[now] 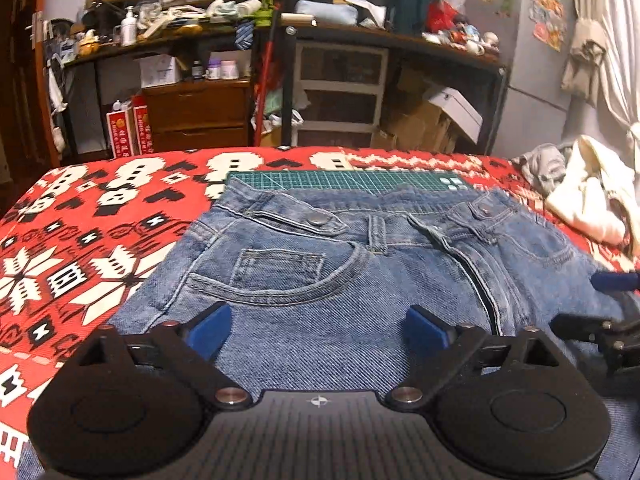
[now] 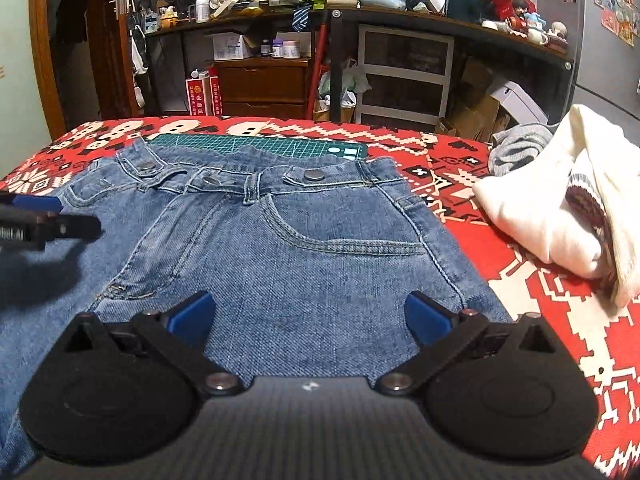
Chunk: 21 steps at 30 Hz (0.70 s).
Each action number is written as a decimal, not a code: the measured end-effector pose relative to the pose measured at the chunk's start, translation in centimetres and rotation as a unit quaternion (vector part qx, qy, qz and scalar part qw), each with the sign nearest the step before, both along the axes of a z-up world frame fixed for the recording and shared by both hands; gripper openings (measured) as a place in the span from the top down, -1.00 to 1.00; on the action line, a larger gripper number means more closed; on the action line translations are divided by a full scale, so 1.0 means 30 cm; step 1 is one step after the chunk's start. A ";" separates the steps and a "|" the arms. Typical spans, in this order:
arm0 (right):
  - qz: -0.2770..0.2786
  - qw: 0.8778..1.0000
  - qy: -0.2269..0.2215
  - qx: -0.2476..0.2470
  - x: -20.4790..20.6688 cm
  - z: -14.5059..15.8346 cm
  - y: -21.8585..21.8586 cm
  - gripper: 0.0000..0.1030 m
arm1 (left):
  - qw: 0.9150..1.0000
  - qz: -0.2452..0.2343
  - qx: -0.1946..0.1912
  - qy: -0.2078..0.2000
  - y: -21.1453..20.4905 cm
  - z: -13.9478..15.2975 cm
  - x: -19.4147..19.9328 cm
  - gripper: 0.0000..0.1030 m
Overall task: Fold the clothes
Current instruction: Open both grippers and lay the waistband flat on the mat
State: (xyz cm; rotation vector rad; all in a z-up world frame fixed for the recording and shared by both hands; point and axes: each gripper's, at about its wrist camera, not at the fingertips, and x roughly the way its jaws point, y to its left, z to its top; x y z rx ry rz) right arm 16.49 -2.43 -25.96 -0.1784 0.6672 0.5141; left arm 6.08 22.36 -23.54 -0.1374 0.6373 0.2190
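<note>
Blue jeans (image 1: 320, 288) lie flat, front side up, on a red patterned blanket (image 1: 68, 248), waistband toward the far edge. My left gripper (image 1: 318, 330) hovers open over the jeans' left pocket area, blue pads wide apart with nothing between them. My right gripper (image 2: 310, 318) is open too, above the right pocket area of the jeans (image 2: 280, 240). Each gripper shows at the edge of the other's view: the right gripper (image 1: 600, 320) at far right, the left gripper (image 2: 36, 220) at far left.
A green cutting mat (image 1: 344, 182) lies under the waistband. A pile of cream and grey clothes (image 2: 560, 200) sits on the blanket (image 2: 540, 320) to the right. Cluttered shelves, drawers and boxes (image 1: 340, 88) stand beyond the far edge.
</note>
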 end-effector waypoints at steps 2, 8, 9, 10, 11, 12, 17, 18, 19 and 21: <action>-0.002 1.000 0.000 -0.001 0.003 0.001 0.003 -0.99 | 1.000 -0.004 -0.005 -0.001 0.003 0.000 0.002 -0.92; -0.011 1.000 -0.003 -0.003 0.002 0.003 0.006 -0.99 | 1.000 -0.011 0.006 0.008 -0.011 -0.006 0.014 -1.00; -0.011 1.000 -0.002 -0.002 0.003 0.003 0.004 -0.99 | 1.000 -0.011 0.012 0.011 -0.017 -0.007 0.017 -1.00; -0.010 1.000 -0.001 0.001 0.004 0.003 0.000 -0.99 | 1.000 -0.010 0.014 0.012 -0.019 -0.007 0.018 -1.00; -0.010 1.000 -0.001 0.001 0.005 0.003 -0.001 -0.99 | 1.000 -0.010 0.015 0.013 -0.021 -0.008 0.018 -1.00; -0.009 1.000 -0.001 0.001 0.005 0.003 -0.001 -0.99 | 1.000 -0.010 0.014 0.012 -0.021 -0.011 0.016 -1.00; -0.008 1.000 -0.002 -0.002 0.005 0.002 0.006 -0.99 | 1.000 -0.009 0.017 0.013 -0.023 -0.011 0.017 -1.00; -0.008 1.000 -0.003 -0.003 0.004 0.002 0.008 -0.99 | 1.000 -0.009 0.022 0.016 -0.024 -0.014 0.021 -1.00; -0.009 1.000 -0.003 -0.003 0.004 0.002 0.010 -0.99 | 0.999 -0.008 0.028 0.019 -0.028 -0.015 0.024 -1.00; -0.008 1.000 -0.002 -0.001 0.004 0.001 0.010 -0.99 | 0.999 -0.008 0.036 0.024 -0.034 -0.016 0.029 -1.00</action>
